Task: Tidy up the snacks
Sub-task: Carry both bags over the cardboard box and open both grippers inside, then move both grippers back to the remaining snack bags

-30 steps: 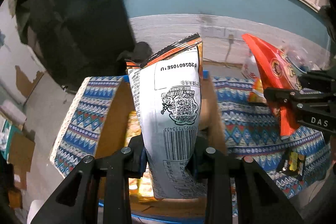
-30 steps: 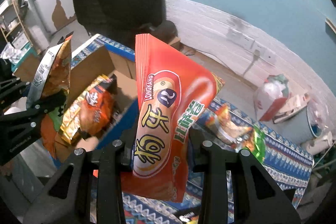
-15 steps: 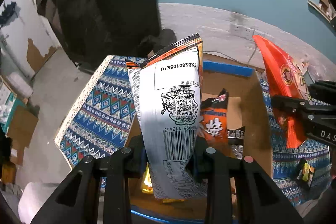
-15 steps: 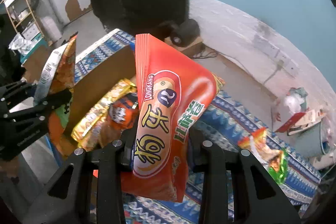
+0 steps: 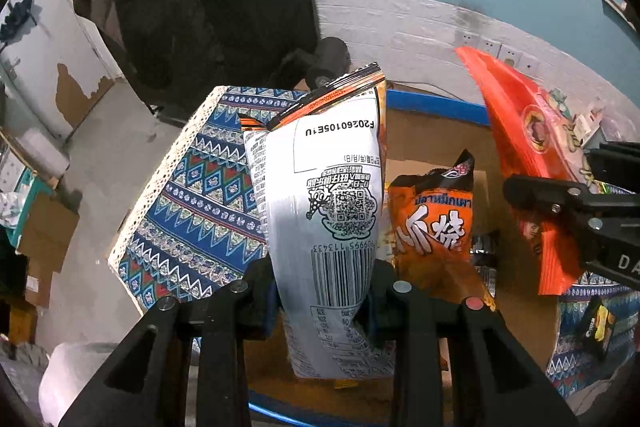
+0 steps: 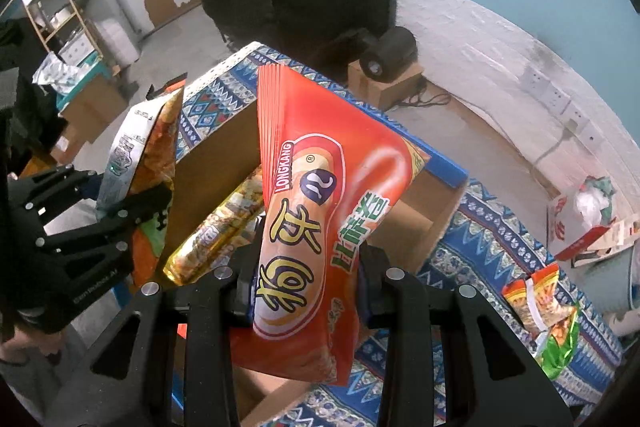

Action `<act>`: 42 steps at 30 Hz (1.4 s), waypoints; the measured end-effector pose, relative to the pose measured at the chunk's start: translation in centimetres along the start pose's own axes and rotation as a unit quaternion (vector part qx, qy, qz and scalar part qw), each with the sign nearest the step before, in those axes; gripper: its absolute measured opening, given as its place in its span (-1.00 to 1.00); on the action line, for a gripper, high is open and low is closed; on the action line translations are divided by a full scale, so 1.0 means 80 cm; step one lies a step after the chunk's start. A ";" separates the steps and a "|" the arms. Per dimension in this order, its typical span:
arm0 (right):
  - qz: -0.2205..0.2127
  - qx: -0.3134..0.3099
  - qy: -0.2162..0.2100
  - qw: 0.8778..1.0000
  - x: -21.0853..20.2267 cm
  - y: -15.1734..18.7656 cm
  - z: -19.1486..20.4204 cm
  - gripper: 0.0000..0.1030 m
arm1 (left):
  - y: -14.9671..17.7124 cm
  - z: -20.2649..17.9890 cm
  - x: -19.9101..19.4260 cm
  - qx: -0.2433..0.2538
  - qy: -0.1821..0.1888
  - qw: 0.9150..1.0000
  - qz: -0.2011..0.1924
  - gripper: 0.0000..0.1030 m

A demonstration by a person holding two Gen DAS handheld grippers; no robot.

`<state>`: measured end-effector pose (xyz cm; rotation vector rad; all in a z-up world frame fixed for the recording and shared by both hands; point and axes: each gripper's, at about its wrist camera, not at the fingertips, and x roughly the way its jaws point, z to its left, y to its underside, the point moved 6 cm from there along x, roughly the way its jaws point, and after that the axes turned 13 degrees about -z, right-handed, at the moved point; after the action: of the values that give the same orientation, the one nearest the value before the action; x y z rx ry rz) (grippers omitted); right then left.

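Both packets hung upright above the open cardboard box [image 6: 416, 227]: left gripper [image 5: 322, 291] fingers clamped the silver-backed snack bag [image 5: 320, 211], right gripper [image 6: 304, 283] fingers clamped the red Longkang packet [image 6: 316, 227], nearer the box's far side.

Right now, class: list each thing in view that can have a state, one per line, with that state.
Left gripper: shut on silver snack bag.
Right gripper: shut on red snack bag.
Cardboard box: open, snacks inside.
Orange packet: upright in box.
Yellow packet: leaning in box.
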<state>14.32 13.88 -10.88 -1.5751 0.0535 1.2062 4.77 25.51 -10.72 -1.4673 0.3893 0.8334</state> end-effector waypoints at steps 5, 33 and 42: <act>0.001 0.006 -0.004 1.000 0.007 -0.003 0.005 -0.34 | 0.000 0.004 -0.001 0.004 -0.013 1.000 0.000 0.10; -0.016 0.012 0.028 0.999 -0.039 -0.003 -0.011 0.49 | -0.019 -0.020 -0.049 0.021 0.002 0.999 -0.042 0.48; -0.004 0.018 0.079 0.997 -0.074 0.027 -0.058 0.51 | -0.021 -0.060 -0.063 0.042 0.028 0.998 -0.048 0.53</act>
<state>13.26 6.43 -8.77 -1.6352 0.1707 1.0664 3.71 19.78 -6.54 -1.4221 0.3878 0.6922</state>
